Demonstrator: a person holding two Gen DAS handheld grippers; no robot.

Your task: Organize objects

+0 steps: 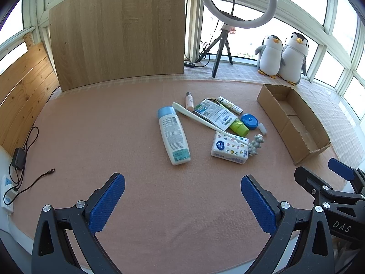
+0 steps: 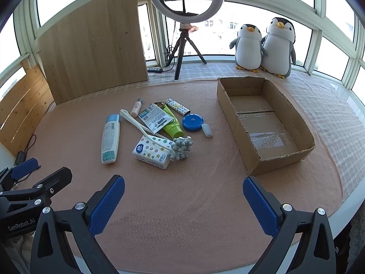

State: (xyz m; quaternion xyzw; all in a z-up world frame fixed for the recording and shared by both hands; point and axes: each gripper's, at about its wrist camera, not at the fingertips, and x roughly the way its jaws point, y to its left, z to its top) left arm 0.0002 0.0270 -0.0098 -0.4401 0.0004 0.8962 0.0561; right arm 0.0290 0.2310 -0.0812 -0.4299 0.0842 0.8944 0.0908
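My left gripper (image 1: pixel 182 202) and right gripper (image 2: pixel 183 202) both gape wide, holding nothing, over bare pink counter (image 2: pixel 182 217) near its front edge. Clear room ahead. Mid-counter clutter: tissue pack (image 2: pixel 152 151) nearest, white bottle (image 2: pixel 110 139) on its left, blue round case (image 2: pixel 192 122) farther. Cardboard box (image 2: pixel 230 111) sits right, apart from the clutter, near the counter's right edge. Penguins (image 2: pixel 265 48) far.

Right gripper (image 2: pixel 183 196) with blue pads spread wide above pink mat (image 2: pixel 182 205), toiletry clutter around a lotion bottle (image 2: pixel 110 139) and tissue pack (image 2: pixel 151 151), empty cardboard box (image 2: pixel 230 105) to the right, left gripper (image 2: pixel 34 175) at left edge
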